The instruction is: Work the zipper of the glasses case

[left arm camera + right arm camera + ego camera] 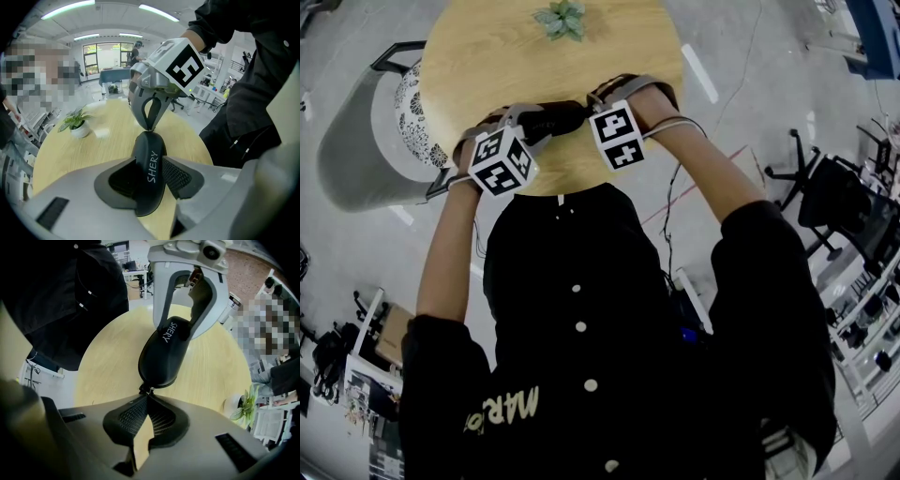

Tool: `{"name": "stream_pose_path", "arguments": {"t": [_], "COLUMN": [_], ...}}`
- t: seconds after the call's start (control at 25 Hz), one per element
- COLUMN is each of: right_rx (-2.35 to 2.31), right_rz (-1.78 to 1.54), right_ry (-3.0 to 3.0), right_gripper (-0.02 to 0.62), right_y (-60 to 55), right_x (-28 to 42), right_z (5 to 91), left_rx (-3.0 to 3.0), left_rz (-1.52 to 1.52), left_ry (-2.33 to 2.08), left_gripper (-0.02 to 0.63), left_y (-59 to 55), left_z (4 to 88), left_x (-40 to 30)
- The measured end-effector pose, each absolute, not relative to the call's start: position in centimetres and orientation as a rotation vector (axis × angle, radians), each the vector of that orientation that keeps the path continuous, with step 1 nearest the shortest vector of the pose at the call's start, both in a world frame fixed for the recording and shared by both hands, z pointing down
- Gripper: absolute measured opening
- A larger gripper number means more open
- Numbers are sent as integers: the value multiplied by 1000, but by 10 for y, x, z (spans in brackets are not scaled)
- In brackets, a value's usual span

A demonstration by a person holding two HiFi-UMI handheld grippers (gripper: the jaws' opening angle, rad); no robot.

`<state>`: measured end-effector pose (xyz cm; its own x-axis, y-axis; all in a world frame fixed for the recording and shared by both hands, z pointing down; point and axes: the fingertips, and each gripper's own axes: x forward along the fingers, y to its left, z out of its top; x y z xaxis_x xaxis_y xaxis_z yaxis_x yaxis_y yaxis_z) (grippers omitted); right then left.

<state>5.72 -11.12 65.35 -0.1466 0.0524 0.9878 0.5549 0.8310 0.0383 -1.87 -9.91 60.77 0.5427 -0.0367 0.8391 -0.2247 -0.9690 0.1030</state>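
1. The left gripper (pixel 149 182) clamps the black case (pixel 150 157) across its middle, one ribbed pad pressing on each side and the jaws spread wide round it; white lettering on the shell reads "SHERY".
2. The case runs straight out from the left gripper, away along its jaws, and hangs in the air above the table (pixel 70 154) without touching it.
3. At the case's far end from the left gripper, the right gripper (pixel 147 398) comes down from above with its jaws pressed together, their tips pinching the small zipper pull (pixel 146 389).
4. Seen from the right gripper, the case stretches ahead from its tips to the left gripper's pads on the far side.
5. Under both grippers lies the round, pale wood tabletop.
6. Beyond the left gripper, on the far side of the table, stands a small plant (pixel 75 123) in a white pot.
7. To the left gripper's outer side, a grey chair (pixel 356 141) is drawn up at the table's edge.
8. Behind both grippers, the person's bare forearms run back to black sleeves.
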Motion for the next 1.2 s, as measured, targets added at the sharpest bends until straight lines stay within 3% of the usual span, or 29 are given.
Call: {"name": "stream_pose_path", "arguments": {"t": [1.2], "right_rx": [301], "right_rz": [302], "right_ry": [-1922], "right_gripper": [5], "right_y": [-58], "right_x": [35], "right_z": [660], "left_rx": [2569], "left_rz": [1457], "left_ry": [-214], "left_gripper": [172], "left_y": [-95], "left_z": [606], "left_x": [-17]}}
